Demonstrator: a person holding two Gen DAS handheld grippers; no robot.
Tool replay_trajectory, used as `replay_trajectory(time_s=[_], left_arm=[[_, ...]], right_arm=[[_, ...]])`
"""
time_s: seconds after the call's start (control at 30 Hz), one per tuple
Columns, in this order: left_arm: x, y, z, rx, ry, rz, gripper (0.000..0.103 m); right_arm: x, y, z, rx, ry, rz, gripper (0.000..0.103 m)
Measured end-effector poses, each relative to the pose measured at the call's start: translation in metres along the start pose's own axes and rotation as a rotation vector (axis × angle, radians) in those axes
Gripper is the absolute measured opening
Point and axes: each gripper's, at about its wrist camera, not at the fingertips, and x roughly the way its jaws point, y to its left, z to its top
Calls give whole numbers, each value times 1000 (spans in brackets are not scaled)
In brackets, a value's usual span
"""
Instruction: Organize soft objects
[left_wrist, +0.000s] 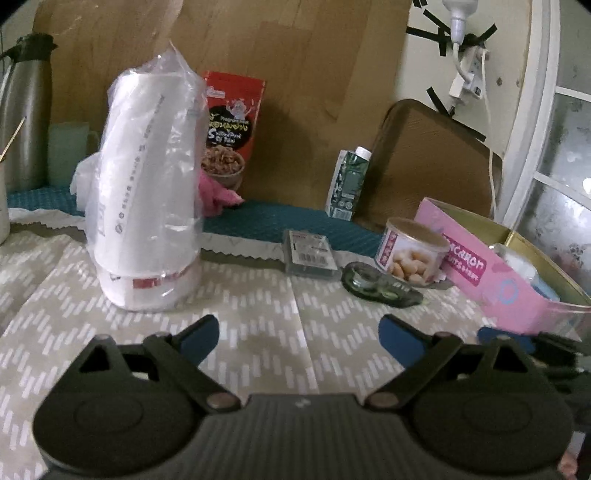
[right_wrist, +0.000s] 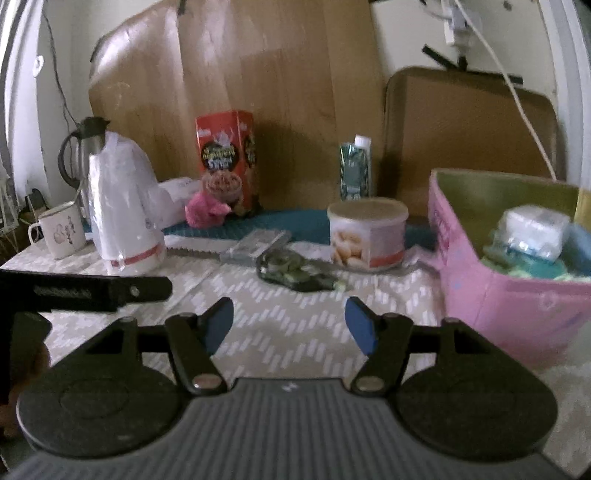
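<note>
a: starting at the left, we have the enamel mug (right_wrist: 61, 234) near the table edge and the steel flask (right_wrist: 86, 147) behind it, both hard things, so we leave them standing.

b: next comes the bagged stack of white cups (left_wrist: 147, 206), upright in loose plastic. it looks light and crinkly, so we judge it would tip if nudged.

a: just behind it the pink soft thing (right_wrist: 207, 214) lies on the teal mat (left_wrist: 266, 221), resting against the foot of the red snack pouch (left_wrist: 232, 125). that is probably our next soft object, tucked at the back where it is awkward to reach.

b: our left gripper (left_wrist: 299, 334) hangs over the bare patterned cloth (left_wrist: 258, 306) with its jaws spread wide and nothing between them. we read that as being ready for a bulky, squashy grab.

a: the right gripper (right_wrist: 290, 323) is also released and empty, jaws somewhat narrower.

b: further right sit the flat packet (left_wrist: 310, 253), the dark glass dish (right_wrist: 295, 273) and the tin of nuts (right_wrist: 367, 234), all rigid, so they stay put.

a: at the far right the pink box (right_wrist: 491, 295) stands open, and pale and teal soft pieces are already piled in it. it seems to be our collecting place, near the right hand.
</note>
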Motion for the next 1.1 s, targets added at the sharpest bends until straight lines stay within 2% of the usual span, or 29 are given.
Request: replay_trajectory(time_s=[0.07,0.33,1.1], left_arm=[[0,-1,-1,5,1,-7,97],[-2,0,-1,1,-10,-31,99],[-2,1,-1,-4,-9,-42,100]], right_arm=[[3,-3,-2,14,35,4,69],[4,-4,-5,28,61,20,69],[6,-4,-5,38,71,31,69]])
